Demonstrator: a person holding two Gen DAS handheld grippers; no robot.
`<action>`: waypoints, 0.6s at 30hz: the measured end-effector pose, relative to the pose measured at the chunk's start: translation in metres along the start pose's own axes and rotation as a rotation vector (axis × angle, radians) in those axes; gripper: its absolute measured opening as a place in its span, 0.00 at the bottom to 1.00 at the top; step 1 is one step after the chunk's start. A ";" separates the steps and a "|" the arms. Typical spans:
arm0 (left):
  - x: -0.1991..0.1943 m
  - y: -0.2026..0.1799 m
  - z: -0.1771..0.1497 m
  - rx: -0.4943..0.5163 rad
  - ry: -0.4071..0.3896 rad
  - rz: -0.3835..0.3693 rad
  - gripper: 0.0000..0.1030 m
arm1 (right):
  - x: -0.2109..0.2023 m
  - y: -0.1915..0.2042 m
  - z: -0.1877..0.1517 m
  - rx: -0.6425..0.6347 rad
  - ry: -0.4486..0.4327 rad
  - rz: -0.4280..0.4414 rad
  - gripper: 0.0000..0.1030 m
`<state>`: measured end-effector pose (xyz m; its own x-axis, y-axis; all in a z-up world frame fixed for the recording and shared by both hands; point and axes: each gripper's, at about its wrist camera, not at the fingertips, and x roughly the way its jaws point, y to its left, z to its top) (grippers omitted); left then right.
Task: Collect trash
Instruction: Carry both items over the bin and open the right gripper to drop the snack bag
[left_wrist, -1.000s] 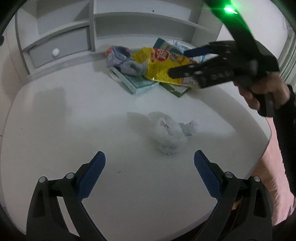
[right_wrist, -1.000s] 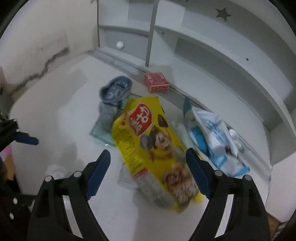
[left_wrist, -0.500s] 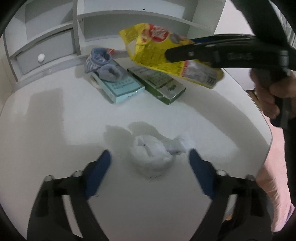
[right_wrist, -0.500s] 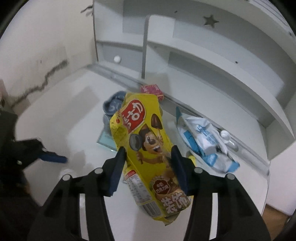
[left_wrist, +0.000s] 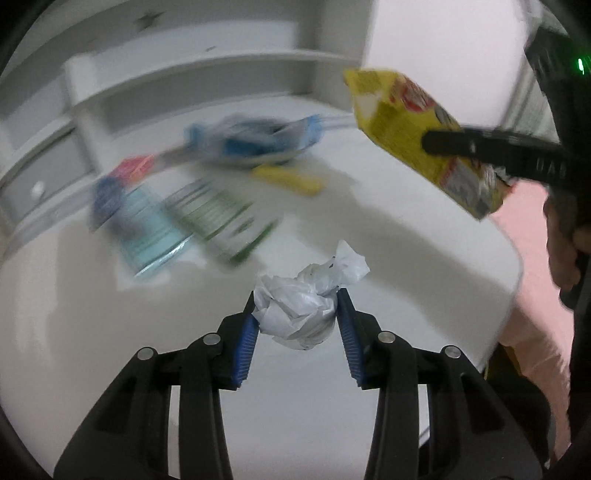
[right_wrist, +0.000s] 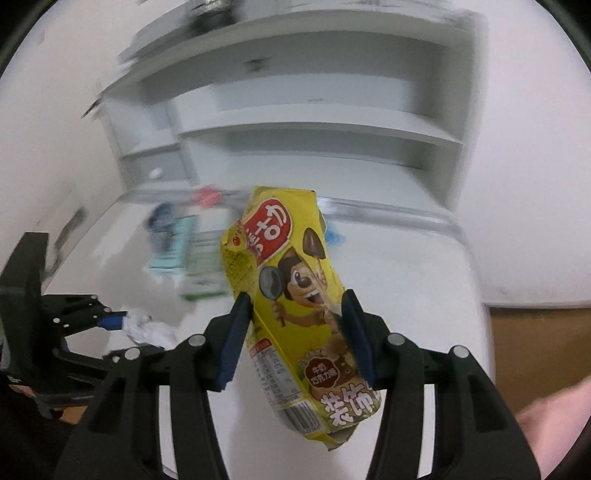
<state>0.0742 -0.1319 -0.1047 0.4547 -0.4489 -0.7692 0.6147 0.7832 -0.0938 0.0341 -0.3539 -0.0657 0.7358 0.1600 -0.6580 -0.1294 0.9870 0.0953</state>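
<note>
A crumpled white paper wad (left_wrist: 314, 280) sits between the blue pads of my left gripper (left_wrist: 296, 301). Its jaws are closing and both pads press on the wad, just above the white table (left_wrist: 406, 258). My right gripper (right_wrist: 295, 299) is shut on a yellow snack bag (right_wrist: 280, 251) with a cartoon dog, held upright in the air over the table. The left wrist view has the same snack bag (left_wrist: 406, 122) at the upper right, lifted clear of the table. The right wrist view shows the left gripper (right_wrist: 118, 321) with the wad (right_wrist: 147, 328) at the lower left.
Blurred at the back of the table lie a teal box (left_wrist: 147, 229), a green box (left_wrist: 221, 221), a blue sock (left_wrist: 107, 199), a small red box (left_wrist: 136, 168), a blue and white bag (left_wrist: 255, 140) and a yellow item (left_wrist: 291, 179). White shelves (right_wrist: 314, 129) rise behind. The table edge (left_wrist: 509, 295) curves at right.
My left jaws came in from wide apart onto the paper wad. My right jaws shut on the yellow bag and carried it up off the pile, to the right.
</note>
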 end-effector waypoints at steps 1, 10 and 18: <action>0.003 -0.010 0.005 0.018 -0.004 -0.016 0.39 | -0.010 -0.015 -0.009 0.039 -0.008 -0.029 0.49; 0.046 -0.183 0.040 0.288 0.009 -0.271 0.39 | -0.109 -0.144 -0.138 0.430 -0.045 -0.316 0.49; 0.097 -0.326 0.018 0.464 0.060 -0.445 0.39 | -0.165 -0.216 -0.294 0.830 0.024 -0.500 0.49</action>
<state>-0.0700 -0.4384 -0.1378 0.0630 -0.6523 -0.7553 0.9571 0.2538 -0.1394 -0.2546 -0.5983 -0.1978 0.5633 -0.2727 -0.7799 0.7121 0.6389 0.2909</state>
